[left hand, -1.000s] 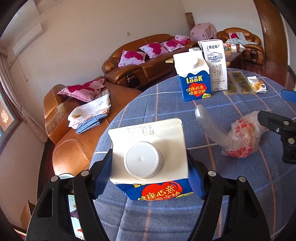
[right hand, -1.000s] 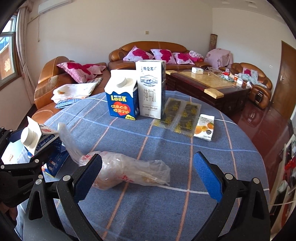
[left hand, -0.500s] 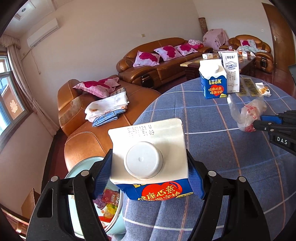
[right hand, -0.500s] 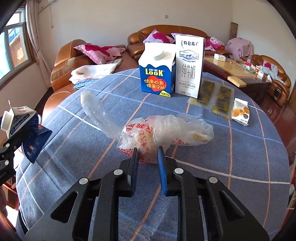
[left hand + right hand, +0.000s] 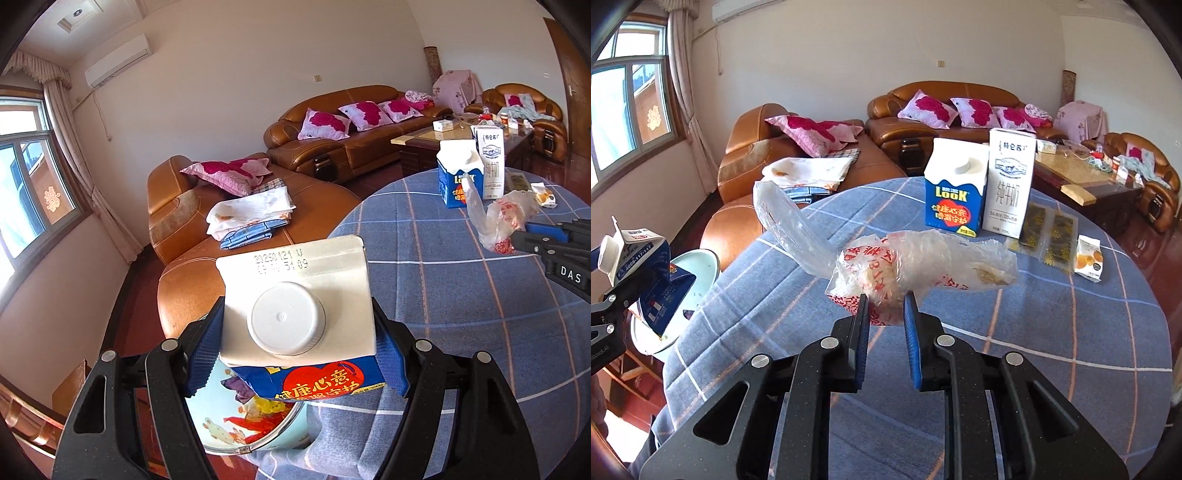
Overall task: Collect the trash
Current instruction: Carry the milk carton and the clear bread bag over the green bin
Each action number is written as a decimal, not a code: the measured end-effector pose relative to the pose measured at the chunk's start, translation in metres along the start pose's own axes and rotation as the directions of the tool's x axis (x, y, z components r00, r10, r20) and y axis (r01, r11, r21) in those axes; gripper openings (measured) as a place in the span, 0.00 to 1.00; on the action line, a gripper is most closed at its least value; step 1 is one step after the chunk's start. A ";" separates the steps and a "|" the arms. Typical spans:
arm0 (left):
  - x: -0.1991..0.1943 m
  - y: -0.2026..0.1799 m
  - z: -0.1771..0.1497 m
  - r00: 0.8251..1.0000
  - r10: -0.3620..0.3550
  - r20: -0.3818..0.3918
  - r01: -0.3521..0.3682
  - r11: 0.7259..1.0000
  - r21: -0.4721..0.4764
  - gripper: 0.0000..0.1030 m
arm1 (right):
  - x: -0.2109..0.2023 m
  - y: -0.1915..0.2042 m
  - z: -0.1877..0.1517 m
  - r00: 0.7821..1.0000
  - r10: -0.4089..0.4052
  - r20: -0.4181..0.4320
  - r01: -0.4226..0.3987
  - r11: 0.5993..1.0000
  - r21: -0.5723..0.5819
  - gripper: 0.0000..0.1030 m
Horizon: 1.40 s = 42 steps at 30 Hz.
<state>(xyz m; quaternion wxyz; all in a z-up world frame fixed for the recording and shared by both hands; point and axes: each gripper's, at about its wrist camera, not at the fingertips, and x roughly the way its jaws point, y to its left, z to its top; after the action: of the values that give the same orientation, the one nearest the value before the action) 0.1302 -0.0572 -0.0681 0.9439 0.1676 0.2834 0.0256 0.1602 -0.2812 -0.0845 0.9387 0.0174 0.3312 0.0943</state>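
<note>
My left gripper is shut on a blue and white carton with a white cap and holds it past the table's edge, above a pale blue trash bin with wrappers inside. The carton and bin also show at the left of the right wrist view. My right gripper is shut on a crumpled clear plastic bag with red print, lifted above the blue checked tablecloth. The bag shows in the left wrist view too.
On the far side of the table stand a blue LOOK carton and a tall white milk carton, with two dark sachets and a small orange snack packet beside them. Brown leather sofas stand behind.
My left gripper has carried the carton further off the table, over the bin. My right gripper closed on the plastic bag and has lifted it off the cloth.
</note>
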 end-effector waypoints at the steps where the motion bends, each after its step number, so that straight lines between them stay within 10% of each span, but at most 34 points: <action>1: 0.000 0.003 -0.001 1.000 0.007 -0.002 -0.007 1.000 -0.003 0.69 | 0.001 0.005 0.001 1.000 0.006 0.004 -0.006 1.000 -0.005 0.18; 42: 0.004 0.093 -0.031 0.980 0.188 -0.067 -0.194 0.975 -0.105 0.69 | 0.030 0.116 0.022 0.989 0.146 0.041 -0.136 0.974 -0.179 0.18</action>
<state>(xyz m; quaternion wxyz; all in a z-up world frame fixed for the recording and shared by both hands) 0.1209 0.0405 -0.0638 0.9364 0.1407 0.2910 0.1367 0.1774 -0.1612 -0.0745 0.9360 -0.0397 0.2942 0.1891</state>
